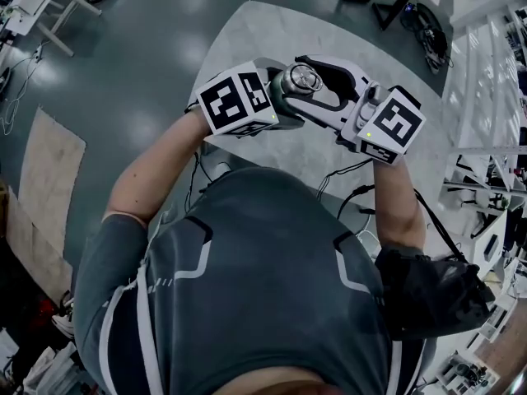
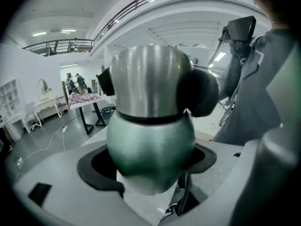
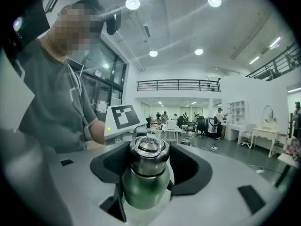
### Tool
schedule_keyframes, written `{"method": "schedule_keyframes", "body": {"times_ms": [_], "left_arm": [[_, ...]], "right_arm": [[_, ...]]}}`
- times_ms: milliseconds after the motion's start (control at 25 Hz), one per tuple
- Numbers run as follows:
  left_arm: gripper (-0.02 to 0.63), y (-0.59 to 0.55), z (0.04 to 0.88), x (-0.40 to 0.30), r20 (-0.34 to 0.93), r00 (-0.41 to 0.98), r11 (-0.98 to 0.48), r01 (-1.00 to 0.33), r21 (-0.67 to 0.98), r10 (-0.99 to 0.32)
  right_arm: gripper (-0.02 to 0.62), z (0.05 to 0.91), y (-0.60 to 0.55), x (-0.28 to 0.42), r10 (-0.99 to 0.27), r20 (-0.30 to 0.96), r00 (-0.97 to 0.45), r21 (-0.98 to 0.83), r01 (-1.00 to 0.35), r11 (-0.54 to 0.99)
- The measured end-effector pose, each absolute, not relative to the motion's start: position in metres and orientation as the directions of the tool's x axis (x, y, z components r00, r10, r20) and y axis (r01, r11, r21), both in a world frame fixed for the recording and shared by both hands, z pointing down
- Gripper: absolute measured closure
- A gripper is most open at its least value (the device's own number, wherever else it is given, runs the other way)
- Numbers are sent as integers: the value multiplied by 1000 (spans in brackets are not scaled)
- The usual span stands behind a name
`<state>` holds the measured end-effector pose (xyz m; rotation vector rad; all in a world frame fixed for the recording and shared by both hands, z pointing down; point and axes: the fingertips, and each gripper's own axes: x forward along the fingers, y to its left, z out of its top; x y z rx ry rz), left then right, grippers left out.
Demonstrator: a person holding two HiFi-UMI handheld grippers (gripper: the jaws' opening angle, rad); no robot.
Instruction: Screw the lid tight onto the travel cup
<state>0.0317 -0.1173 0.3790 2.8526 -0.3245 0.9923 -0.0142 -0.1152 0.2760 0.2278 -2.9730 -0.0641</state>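
Left gripper view showed the left gripper [image 2: 148, 173] pinching the travel cup [image 2: 150, 149]. Its jaws were pressed against the rounded green body, with one black pad [image 2: 91, 171] on each side. The steel lid [image 2: 150, 81] sat on the body, and a dark seam line ran between the two parts.

Right gripper view showed the right gripper [image 3: 148, 164] with its jaws set wide and closed on the lid. Both pads were in contact with the lid's steel wall. A ring [image 3: 149, 144] lay on the lid top, and the green body extended below the lid toward the camera. The marker cube [image 3: 123, 119] of the left gripper stood just behind the cup.

Head view showed the cup raised in front of the person's chest, above a pale table [image 1: 247, 39], with the lid top facing the camera. The left gripper met the cup from the left and the right gripper from the right. Whether the lid was fully threaded could not be determined.
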Motion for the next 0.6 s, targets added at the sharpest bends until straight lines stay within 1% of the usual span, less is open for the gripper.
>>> {"method": "schedule_keyframes", "body": {"times_ms": [40, 120, 200, 280, 600], "left_arm": [[218, -117, 378, 32, 620, 767, -973, -229, 28, -163], [218, -116, 376, 31, 612, 774, -974, -227, 29, -162], [218, -117, 377, 30, 599, 782, -972, -235, 26, -173], [218, -119, 376, 29, 582, 792, -967, -251, 34, -185], [218, -137, 373, 23, 511, 821, -947, -320, 39, -256]], "right_arm": [[319, 275, -113, -15, -142, 162, -977, 63, -134, 989], [291, 271, -107, -15, -105, 165, -981, 66, -95, 993], [284, 264, -104, -10, -93, 137, -986, 61, -85, 995], [284, 257, -108, -2, -124, 108, -986, 59, -118, 991], [285, 255, -142, 38, -322, 64, -945, 36, -320, 947]]}}
